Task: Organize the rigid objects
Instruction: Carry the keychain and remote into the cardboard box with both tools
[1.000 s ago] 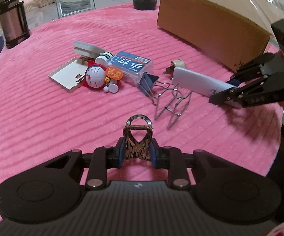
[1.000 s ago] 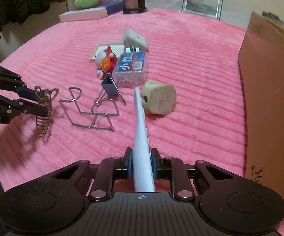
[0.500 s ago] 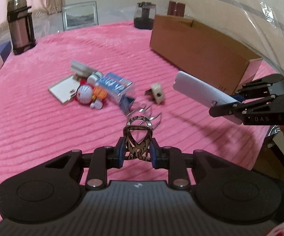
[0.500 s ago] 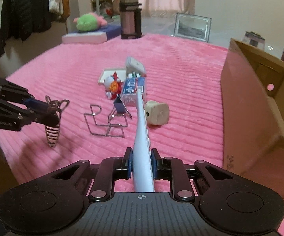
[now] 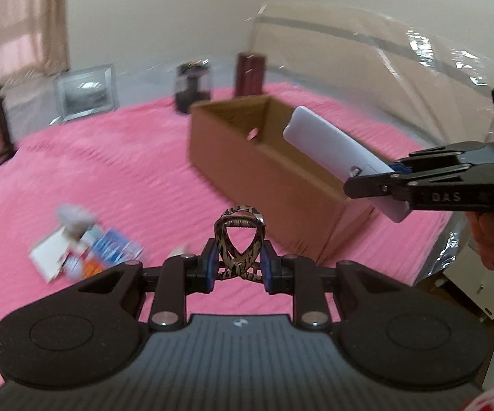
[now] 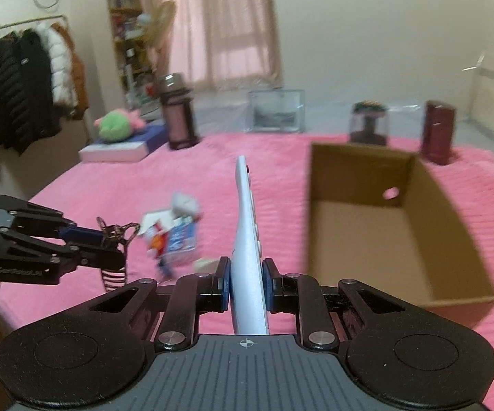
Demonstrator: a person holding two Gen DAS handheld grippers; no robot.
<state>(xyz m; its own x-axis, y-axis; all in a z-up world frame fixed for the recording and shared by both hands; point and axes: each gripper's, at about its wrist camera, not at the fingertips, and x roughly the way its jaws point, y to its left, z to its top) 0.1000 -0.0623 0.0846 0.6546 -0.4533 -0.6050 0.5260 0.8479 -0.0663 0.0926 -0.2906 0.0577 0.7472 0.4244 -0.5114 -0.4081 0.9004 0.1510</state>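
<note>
My left gripper (image 5: 239,263) is shut on a leopard-print hair clip (image 5: 239,236) and holds it in the air above the pink blanket. My right gripper (image 6: 246,282) is shut on a white remote control (image 6: 247,226), held high and left of the open cardboard box (image 6: 397,226). In the left wrist view the remote (image 5: 336,150) hangs over the box (image 5: 274,171), clamped by the right gripper (image 5: 380,179). In the right wrist view the left gripper (image 6: 110,239) holds the clip (image 6: 115,257). A blurred pile (image 5: 86,246) of small items lies on the blanket.
At the blanket's far edge stand a thermos (image 6: 176,113), a framed picture (image 6: 276,111), a dark jar (image 6: 368,121) and a maroon box (image 6: 437,132). A plush toy (image 6: 116,128) lies on a book at the left. Clear plastic sheeting (image 5: 401,68) rises behind the box.
Both grippers have risen with their objects. The right gripper has carried the remote toward and over the box. The pile on the blanket has fallen lower in both views.
</note>
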